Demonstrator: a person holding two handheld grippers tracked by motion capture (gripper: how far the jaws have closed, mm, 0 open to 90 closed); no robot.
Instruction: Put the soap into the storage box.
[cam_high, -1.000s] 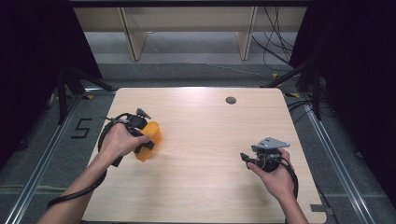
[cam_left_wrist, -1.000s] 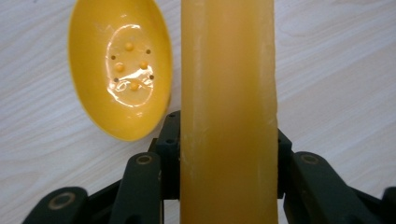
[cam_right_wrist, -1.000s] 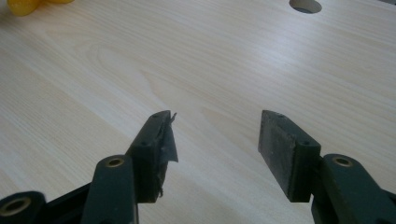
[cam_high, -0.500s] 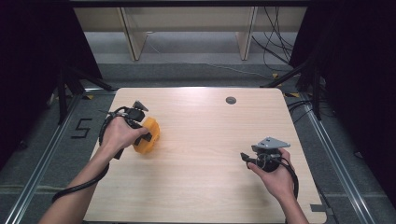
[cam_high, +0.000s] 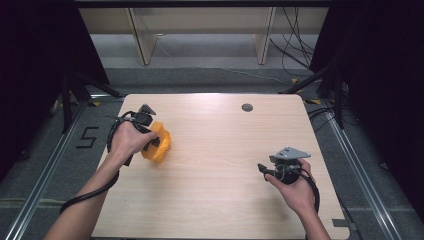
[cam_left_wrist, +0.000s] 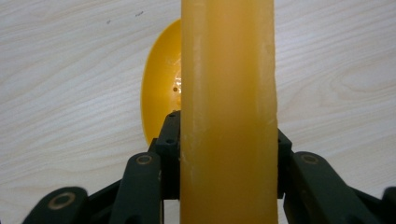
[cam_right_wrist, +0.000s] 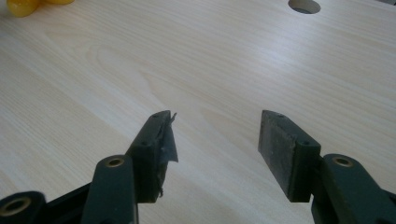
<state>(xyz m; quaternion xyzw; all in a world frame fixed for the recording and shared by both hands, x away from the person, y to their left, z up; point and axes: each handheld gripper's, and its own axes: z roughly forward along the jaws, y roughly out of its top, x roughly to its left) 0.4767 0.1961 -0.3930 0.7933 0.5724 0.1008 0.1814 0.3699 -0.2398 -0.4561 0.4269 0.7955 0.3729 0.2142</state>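
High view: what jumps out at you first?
The bright orange plastic cup at the left of the pale wooden table, clamped in the left gripper. Next, the right gripper near the table's right edge, its black fingers apart with nothing between them.

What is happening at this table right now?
A person works at a wooden table with a hand-held gripper in each hand. The left gripper is shut on an orange plastic piece, holding it over the left part of the table; a second orange part, rounded, shows just behind it in the left gripper view, and I cannot tell whether the two are joined. The right gripper is open with nothing between its jaws, low over bare wood on the right side.
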